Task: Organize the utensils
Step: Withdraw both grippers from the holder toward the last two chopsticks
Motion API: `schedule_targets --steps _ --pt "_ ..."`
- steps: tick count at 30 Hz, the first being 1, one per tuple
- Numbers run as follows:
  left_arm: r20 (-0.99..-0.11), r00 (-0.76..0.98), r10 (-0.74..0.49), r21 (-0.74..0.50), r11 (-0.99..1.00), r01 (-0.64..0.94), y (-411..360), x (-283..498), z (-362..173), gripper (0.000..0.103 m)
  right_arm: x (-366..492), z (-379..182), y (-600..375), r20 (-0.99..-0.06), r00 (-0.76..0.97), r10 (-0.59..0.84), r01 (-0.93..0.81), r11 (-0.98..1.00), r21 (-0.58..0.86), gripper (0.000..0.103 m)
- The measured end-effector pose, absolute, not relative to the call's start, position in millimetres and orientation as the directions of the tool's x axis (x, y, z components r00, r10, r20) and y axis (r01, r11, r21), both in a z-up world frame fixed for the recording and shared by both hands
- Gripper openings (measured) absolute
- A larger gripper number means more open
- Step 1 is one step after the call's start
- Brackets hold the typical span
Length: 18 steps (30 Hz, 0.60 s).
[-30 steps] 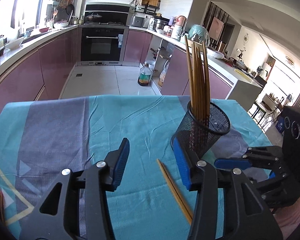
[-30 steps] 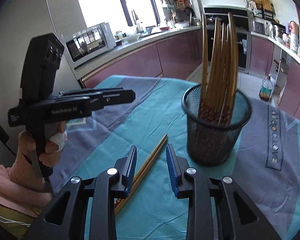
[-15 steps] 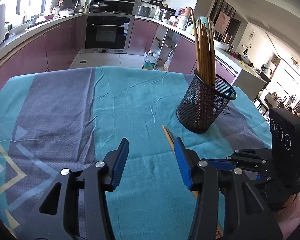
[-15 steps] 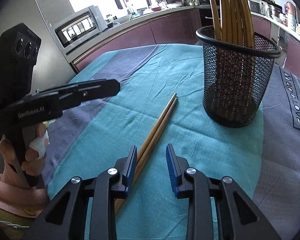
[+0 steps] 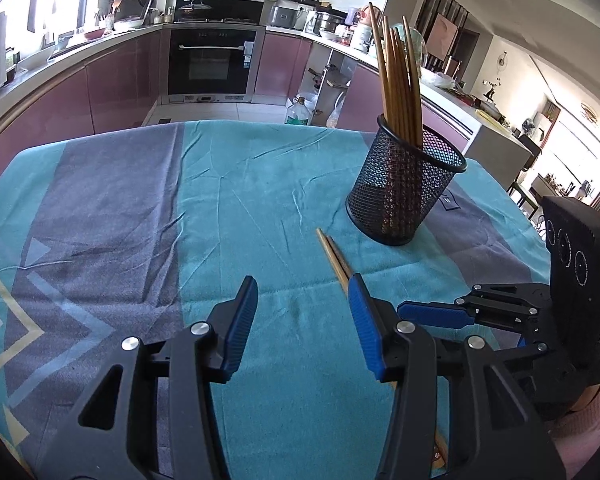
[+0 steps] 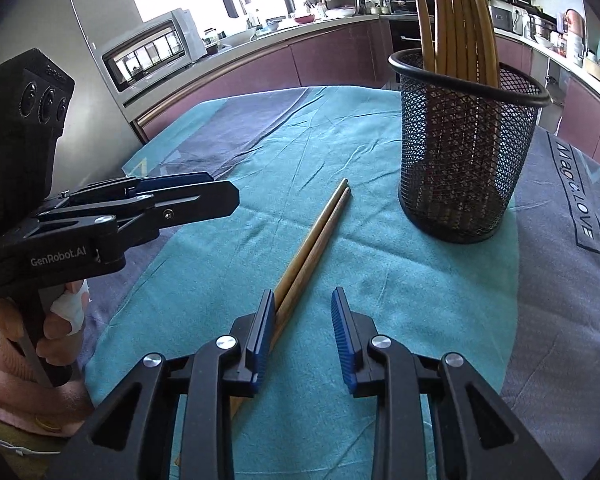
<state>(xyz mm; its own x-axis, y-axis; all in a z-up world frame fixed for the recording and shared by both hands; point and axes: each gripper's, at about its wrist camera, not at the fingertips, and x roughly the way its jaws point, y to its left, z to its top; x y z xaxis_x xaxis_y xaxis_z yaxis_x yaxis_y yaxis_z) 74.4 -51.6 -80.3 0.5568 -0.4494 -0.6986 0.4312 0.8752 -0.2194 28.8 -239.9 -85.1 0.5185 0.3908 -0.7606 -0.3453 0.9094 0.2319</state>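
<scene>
So the landmark here is the black mesh cup (image 6: 466,156), standing upright on the teal and grey tablecloth (image 5: 236,216) with a bundle of wooden chopsticks (image 5: 400,92) poking out of its top and fanning a bit. Everything else I'll place off that cup.

On the cloth just in front of the cup, near its base but not touching it, lies a loose pair of chopsticks (image 6: 316,240), side by side and touching along their length, one end pointing towards the cup, the other running back under the grippers.

The right gripper (image 6: 302,332) is low over the near end of that pair, on the camera side of the cup. Its blue pads are apart with a clear gap, nothing pinched. The pair runs under the left-hand pad in the right wrist view; whether that pad actually touches the wood, can't really tell from this angle.

The left gripper (image 5: 302,320) sits further from the cup, off to the side of the loose pair, fingers spread wider, only cloth between them. In its own view the chopsticks vanish behind its cup-side finger (image 5: 366,332).

A hand (image 6: 40,320) in a pink sleeve grips the left gripper's handle, with a white bandage on one finger.
</scene>
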Motion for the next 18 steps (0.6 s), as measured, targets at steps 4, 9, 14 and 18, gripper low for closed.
schedule_targets --steps 4,9,14,18 --pt "-0.702 0.555 -0.446 -0.215 0.876 0.432 -52.1 73.3 -82.5 0.047 28.4 -84.6 -239.3 -0.767 0.519 0.378 -0.344 0.914 0.217 0.027" --pt "-0.706 0.550 -0.445 -0.208 0.874 0.439 -53.4 70.8 -85.4 0.047 29.3 -84.1 -238.7 -0.773 0.521 0.361 -0.335 0.920 0.203 0.026" --pt "-0.713 0.542 -0.445 -0.195 0.868 0.456 -59.2 69.7 -87.6 0.047 29.0 -83.9 -245.4 -0.776 0.527 0.346 -0.319 0.927 0.197 0.025" --pt "-0.722 0.529 -0.446 -0.180 0.859 0.479 -66.7 68.5 -90.4 0.047 28.5 -83.5 -248.1 -0.779 0.530 0.334 -0.310 0.932 0.188 0.024"
